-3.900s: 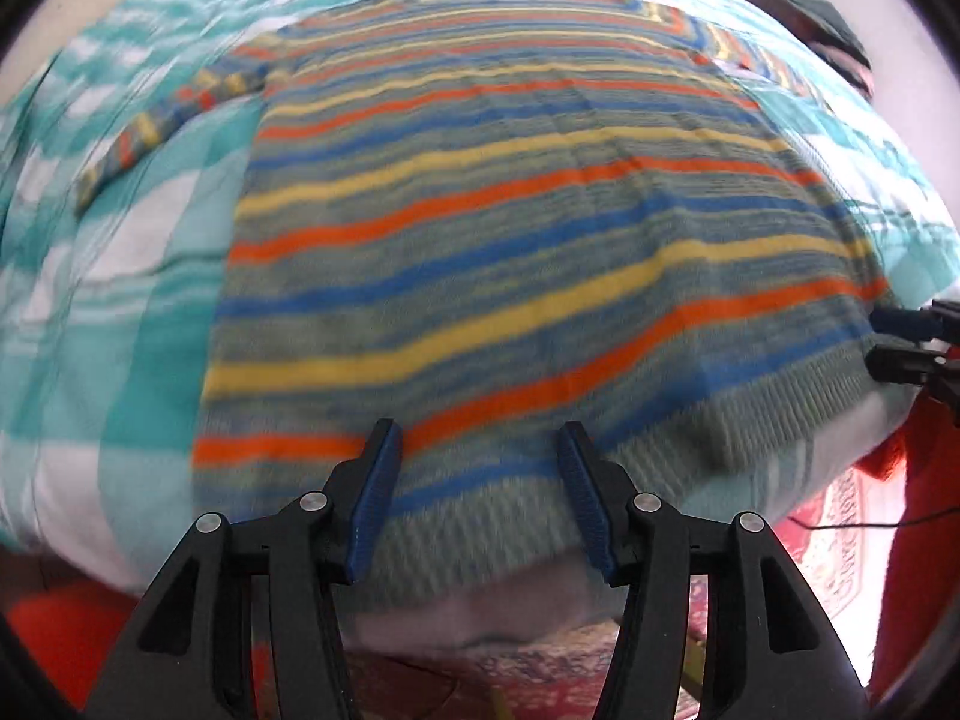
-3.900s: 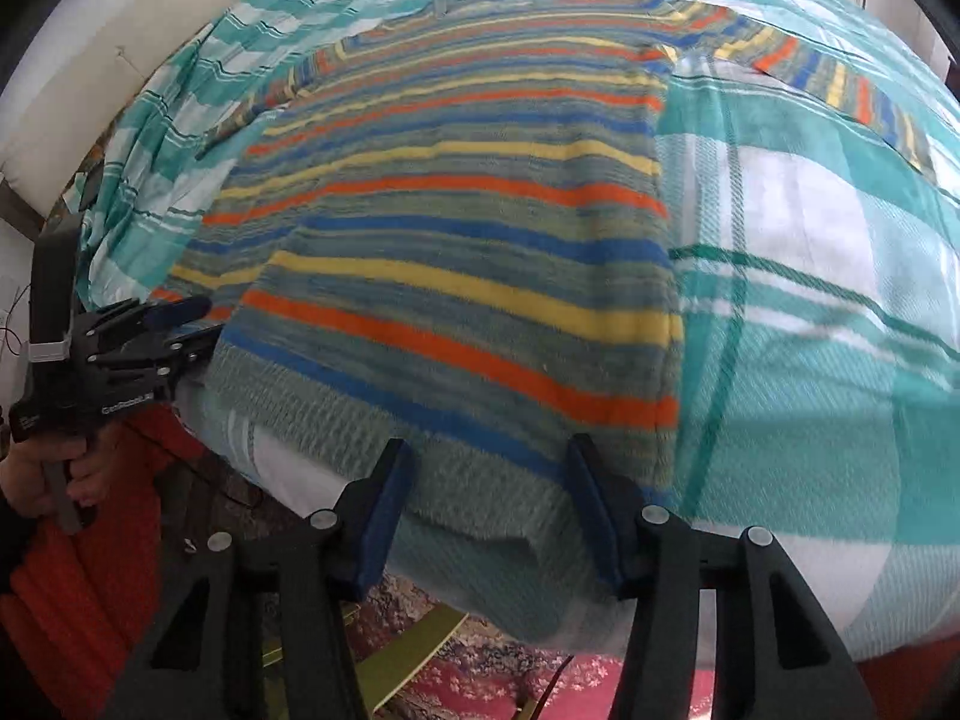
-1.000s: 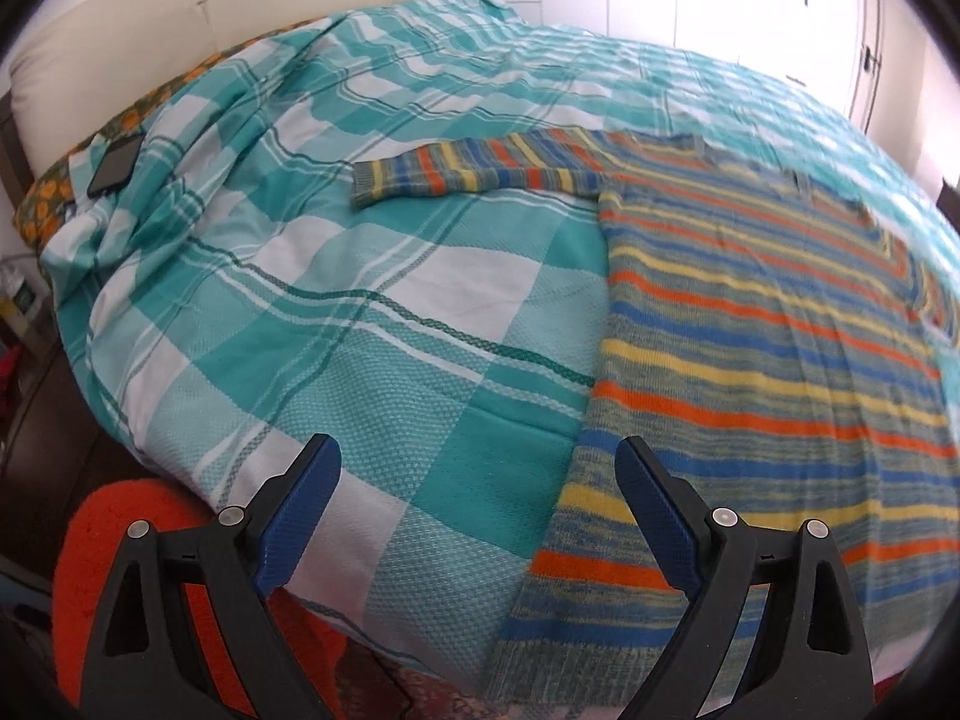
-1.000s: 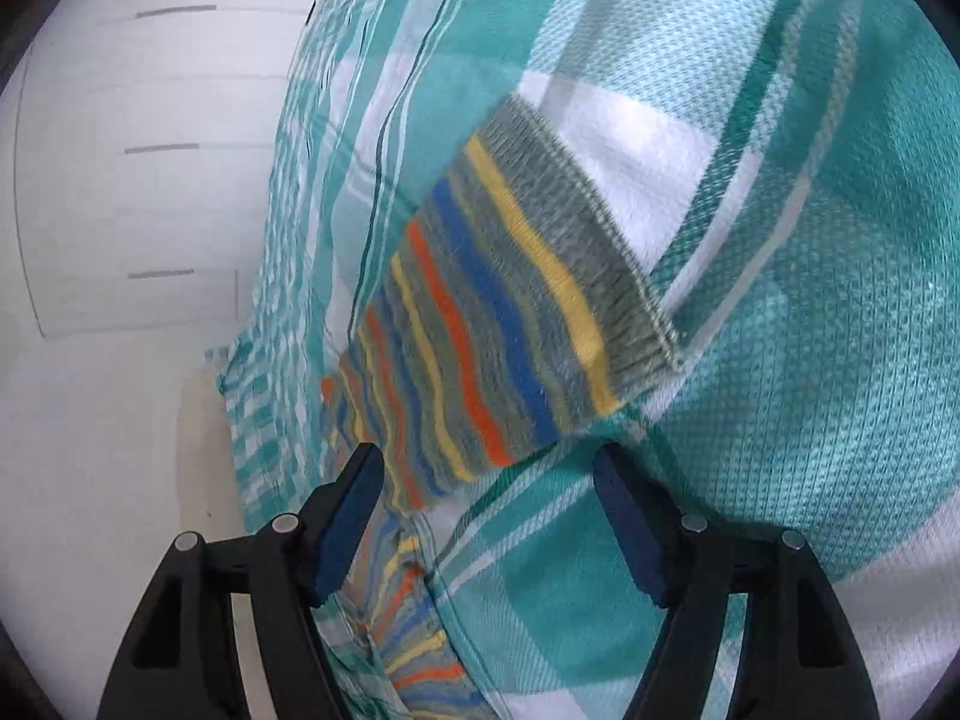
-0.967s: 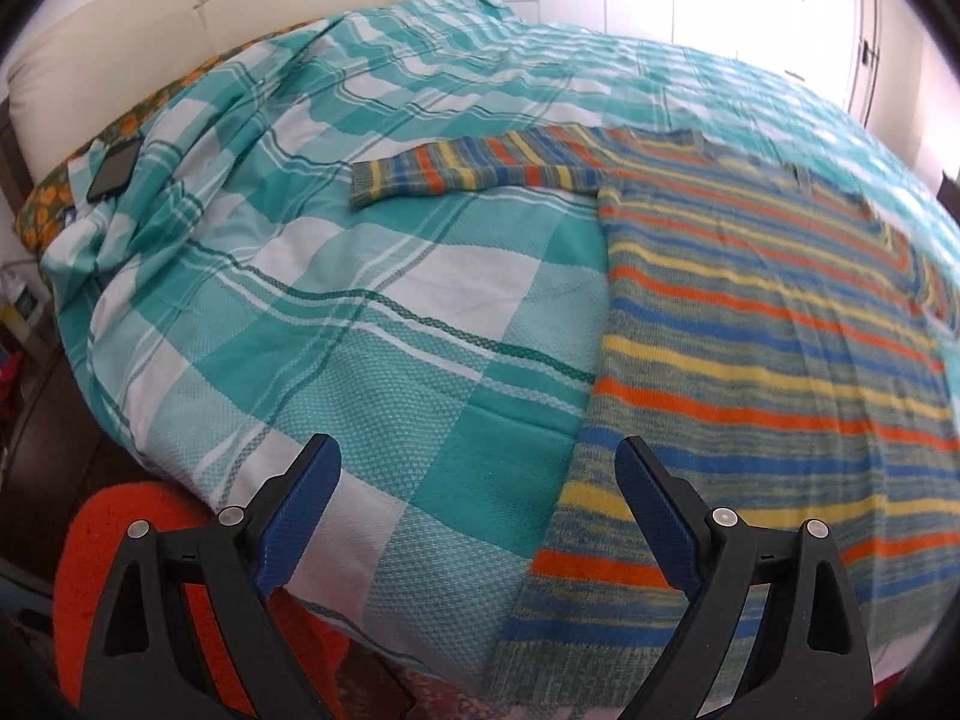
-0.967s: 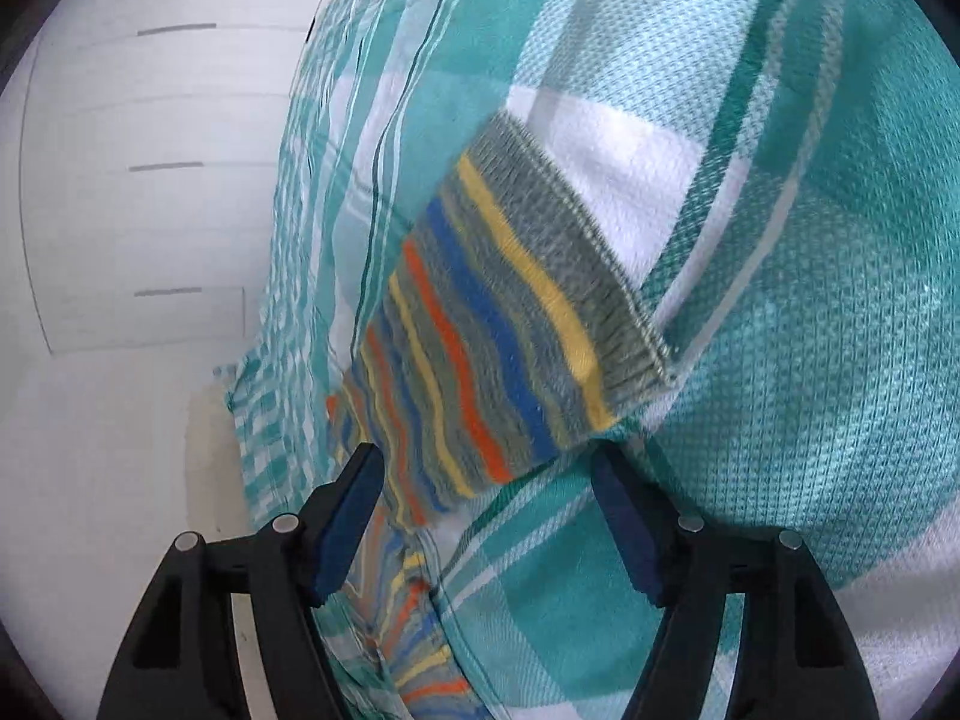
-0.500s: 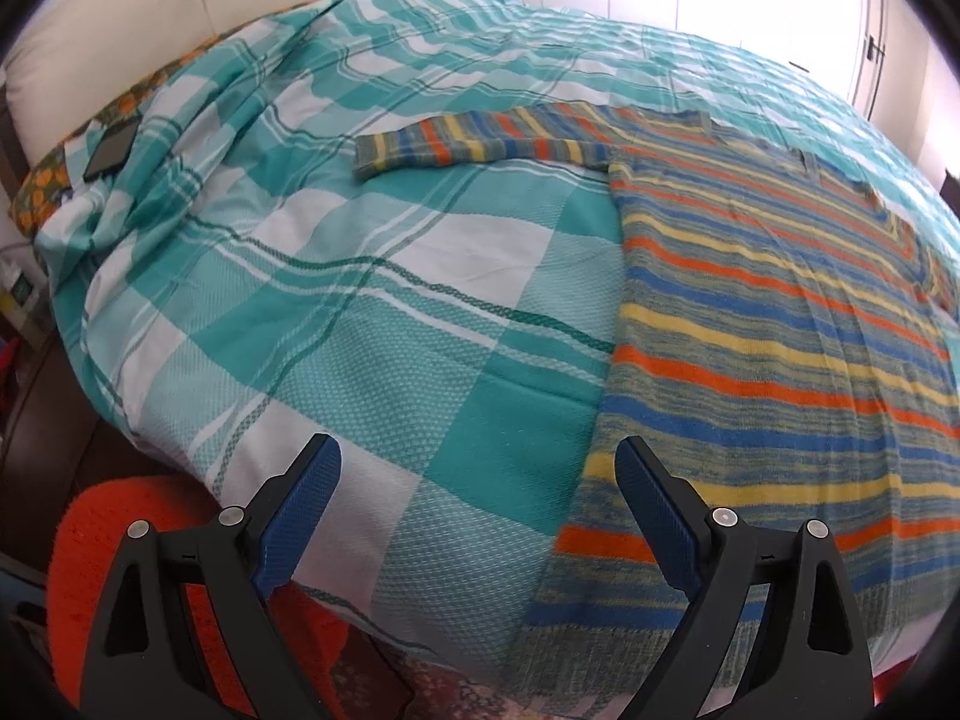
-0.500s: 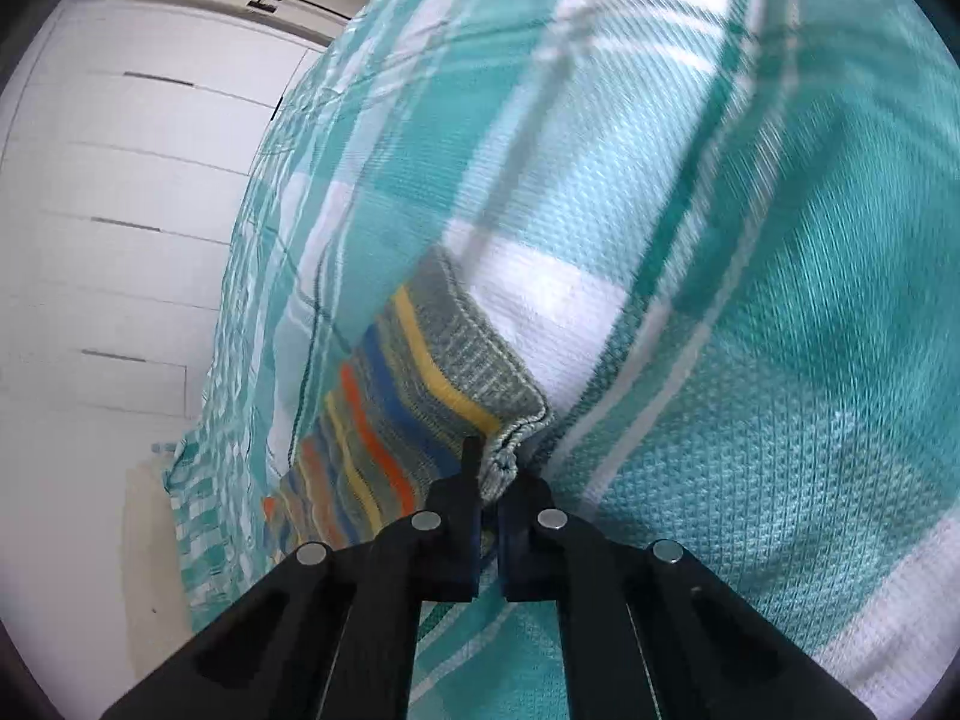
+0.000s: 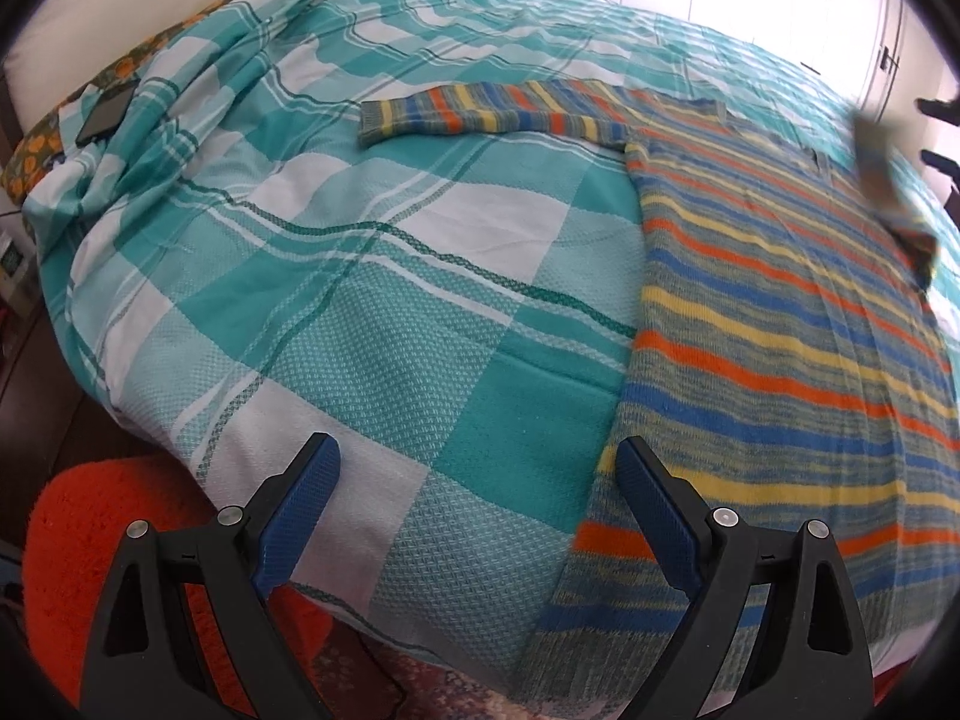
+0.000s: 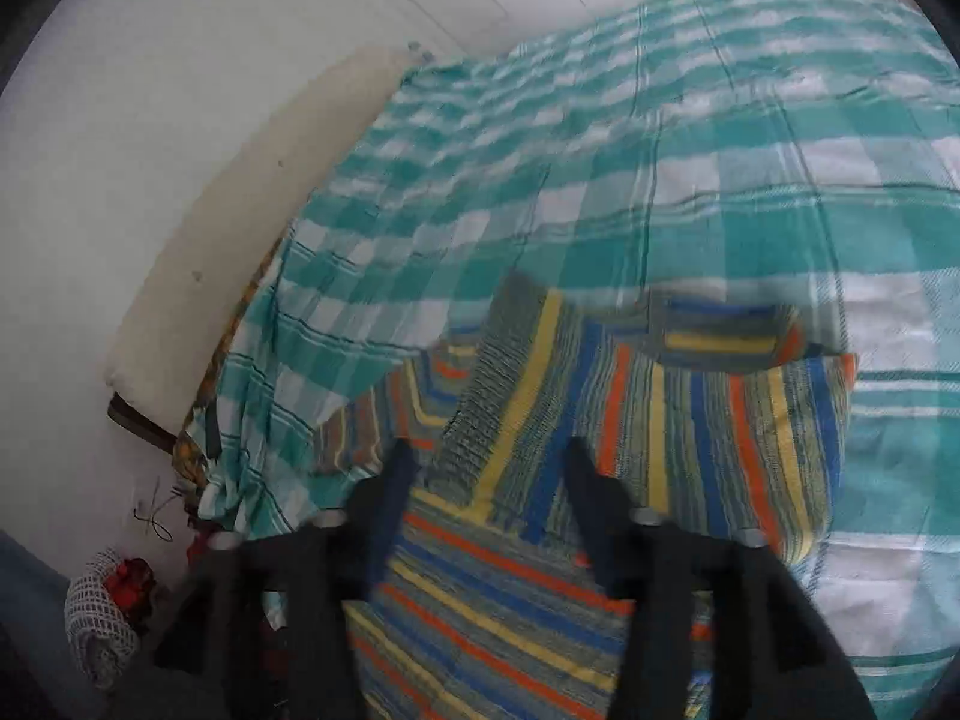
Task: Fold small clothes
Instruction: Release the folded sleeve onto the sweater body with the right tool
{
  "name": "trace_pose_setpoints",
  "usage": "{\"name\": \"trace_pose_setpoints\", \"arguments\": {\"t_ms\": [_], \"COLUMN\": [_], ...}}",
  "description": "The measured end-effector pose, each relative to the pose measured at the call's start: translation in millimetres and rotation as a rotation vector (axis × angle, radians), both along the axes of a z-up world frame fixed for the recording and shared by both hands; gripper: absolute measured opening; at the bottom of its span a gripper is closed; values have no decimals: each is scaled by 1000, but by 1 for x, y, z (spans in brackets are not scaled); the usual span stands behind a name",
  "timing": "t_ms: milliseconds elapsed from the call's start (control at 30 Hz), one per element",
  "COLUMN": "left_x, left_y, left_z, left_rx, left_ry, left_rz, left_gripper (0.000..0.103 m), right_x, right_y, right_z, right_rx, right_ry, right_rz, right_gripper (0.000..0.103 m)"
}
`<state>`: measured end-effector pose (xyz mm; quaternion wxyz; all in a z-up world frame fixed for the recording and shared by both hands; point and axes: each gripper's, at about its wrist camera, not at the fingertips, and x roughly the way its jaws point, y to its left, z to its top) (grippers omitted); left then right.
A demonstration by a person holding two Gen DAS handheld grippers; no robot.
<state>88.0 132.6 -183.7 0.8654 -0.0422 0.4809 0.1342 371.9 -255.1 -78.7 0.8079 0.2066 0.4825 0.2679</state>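
Big bed [image 9: 336, 276] in a teal checked cover, lots of bare room left of the striped sweater [image 9: 780, 348]. One sleeve [image 10: 690, 420] is folded over the sweater. Left hand-held gripper [image 9: 474, 510] and right hand-held gripper [image 10: 486, 480] both gape wide, holding nothing.

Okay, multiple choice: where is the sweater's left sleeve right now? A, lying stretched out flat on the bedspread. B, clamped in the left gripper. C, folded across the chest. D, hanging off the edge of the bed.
A: the left sleeve lies straight out on the checked bedspread, far from the open left gripper.
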Motion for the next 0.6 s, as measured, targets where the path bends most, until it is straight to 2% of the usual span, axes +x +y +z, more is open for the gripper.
{"name": "trace_pose_setpoints", "arguments": {"t_ms": [133,267,300,333,367,400,433,500,600], "left_x": [-1,2,3,3,3,2,2,2,3], "left_y": [-1,-1,-1,-1,-1,-1,-1,-1,-2], "left_z": [0,-2,-3,-3,-3,-3,-3,-3,-4], "left_rx": [3,-1,-2,0,1,1,0,3,11], "left_ry": [0,9,10,12,13,12,12,13,17], "left_rz": [-15,-13,-13,-14,-14,-14,-15,-16,-22], "left_gripper": [94,95,95,95,95,95,95,95,95], "right_x": [30,34,31,28,25,21,17,14,13], "right_y": [-37,-60,-62,-66,-72,-77,-85,-92,-87], "right_z": [-23,-61,-76,-94,-114,-127,-131,-121,-90], "right_rx": [93,134,115,52,-54,-105,-89,-23,40], "right_ry": [41,191,241,296,363,404,396,358,249], "right_rz": [-141,-192,-201,-228,-277,-309,-332,-336,-271], "right_gripper": [64,60,59,57,56,35,27,28,29]}}
